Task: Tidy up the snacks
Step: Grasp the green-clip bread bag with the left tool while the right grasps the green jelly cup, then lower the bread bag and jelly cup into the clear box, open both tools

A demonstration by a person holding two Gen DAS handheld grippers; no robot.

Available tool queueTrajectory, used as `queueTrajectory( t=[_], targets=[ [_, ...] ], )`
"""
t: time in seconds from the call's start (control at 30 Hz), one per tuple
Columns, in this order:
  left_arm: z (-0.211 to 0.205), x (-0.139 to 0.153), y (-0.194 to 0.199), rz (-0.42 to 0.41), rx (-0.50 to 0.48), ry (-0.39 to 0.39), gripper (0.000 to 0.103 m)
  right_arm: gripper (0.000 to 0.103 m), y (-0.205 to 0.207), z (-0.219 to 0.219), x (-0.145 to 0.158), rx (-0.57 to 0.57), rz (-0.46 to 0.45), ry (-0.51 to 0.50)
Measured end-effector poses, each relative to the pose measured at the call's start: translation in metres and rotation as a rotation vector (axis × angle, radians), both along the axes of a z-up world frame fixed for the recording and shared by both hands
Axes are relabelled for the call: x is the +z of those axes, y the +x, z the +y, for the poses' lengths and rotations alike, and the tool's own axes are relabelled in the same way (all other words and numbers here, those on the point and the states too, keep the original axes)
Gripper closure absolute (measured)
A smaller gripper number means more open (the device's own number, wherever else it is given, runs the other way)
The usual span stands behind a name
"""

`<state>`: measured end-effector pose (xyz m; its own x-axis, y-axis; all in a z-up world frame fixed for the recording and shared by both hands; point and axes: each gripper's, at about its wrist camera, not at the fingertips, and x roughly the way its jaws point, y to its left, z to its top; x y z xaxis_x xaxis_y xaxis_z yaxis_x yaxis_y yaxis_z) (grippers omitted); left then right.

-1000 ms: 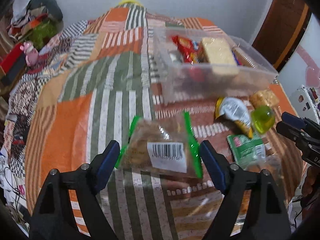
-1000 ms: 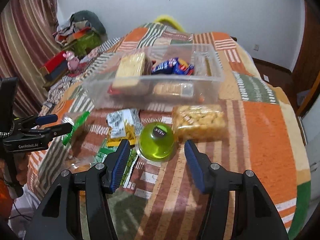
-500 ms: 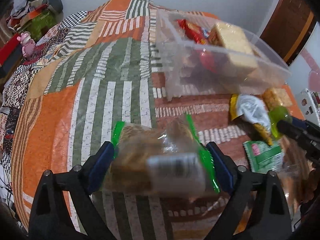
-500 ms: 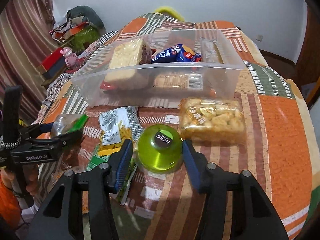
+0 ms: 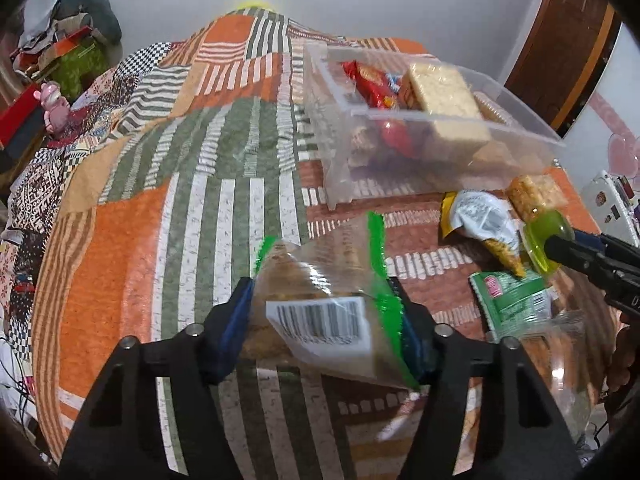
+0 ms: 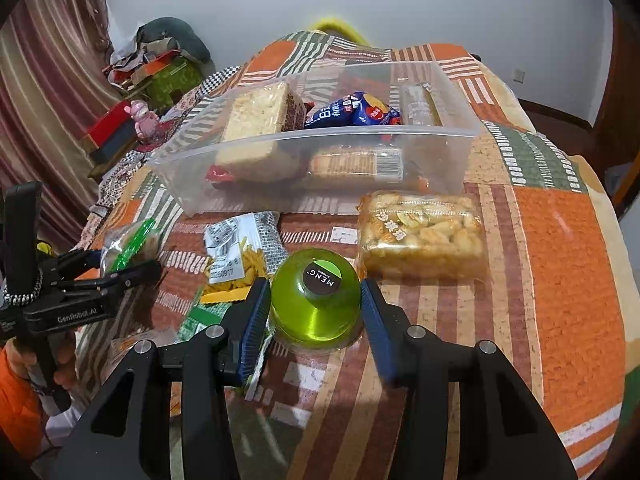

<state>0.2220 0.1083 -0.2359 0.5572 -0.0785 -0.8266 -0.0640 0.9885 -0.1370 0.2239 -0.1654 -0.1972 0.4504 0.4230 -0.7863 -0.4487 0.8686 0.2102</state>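
Note:
My left gripper point(image 5: 324, 312) is shut on a clear cookie bag with green edges and a barcode label point(image 5: 320, 296), held above the patchwork cloth; it also shows in the right wrist view point(image 6: 132, 244). My right gripper point(image 6: 316, 312) has its blue pads against both sides of a green jelly cup point(image 6: 316, 300), which also shows in the left wrist view point(image 5: 544, 236). The clear plastic bin point(image 6: 320, 164) behind holds a pale cracker block point(image 6: 256, 120), a blue packet point(image 6: 352, 110) and other snacks. The bin also shows in the left wrist view point(image 5: 440, 152).
On the cloth lie a yellow-and-white chip bag point(image 6: 240, 256), a green packet point(image 5: 512, 300) and a pack of golden puffs point(image 6: 420, 236). A pink toy point(image 6: 142, 120) and clutter sit far left. The table edge point(image 6: 616, 320) curves on the right.
My left gripper closed on the cookie bag and lifted it. My right gripper moved forward around the green jelly cup and narrowed onto it.

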Motion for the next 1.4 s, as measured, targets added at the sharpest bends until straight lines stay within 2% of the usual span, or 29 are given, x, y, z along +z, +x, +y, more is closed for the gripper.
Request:
queueTrajectory(
  t=[0.1,0.2,0.57,0.9,1.13,1.4],
  targets=[
    [0.0,0.012,-0.002,-0.025,-0.004,-0.002,0.051,0.06,-0.003,-0.002,0.008,0.002,-0.018,0.005],
    [-0.001,0.021,-0.003,-0.048,-0.008,-0.008,0.053,0.06,-0.005,-0.005,0.02,0.0,-0.048,0.016],
    [-0.005,0.063,-0.008,-0.145,-0.017,0.017,0.055,0.06,-0.003,-0.01,0.057,-0.013,-0.147,0.051],
    [-0.018,0.105,0.02,-0.25,-0.043,0.027,0.054,0.06,0.013,-0.005,0.075,-0.017,-0.202,0.062],
    [-0.026,0.113,0.053,-0.28,-0.063,0.01,0.054,0.06,0.034,0.001,0.078,-0.021,-0.221,0.065],
    [-0.041,0.105,0.085,-0.277,-0.087,0.019,0.054,0.06,0.059,0.011,0.073,-0.022,-0.22,0.051]
  ],
)
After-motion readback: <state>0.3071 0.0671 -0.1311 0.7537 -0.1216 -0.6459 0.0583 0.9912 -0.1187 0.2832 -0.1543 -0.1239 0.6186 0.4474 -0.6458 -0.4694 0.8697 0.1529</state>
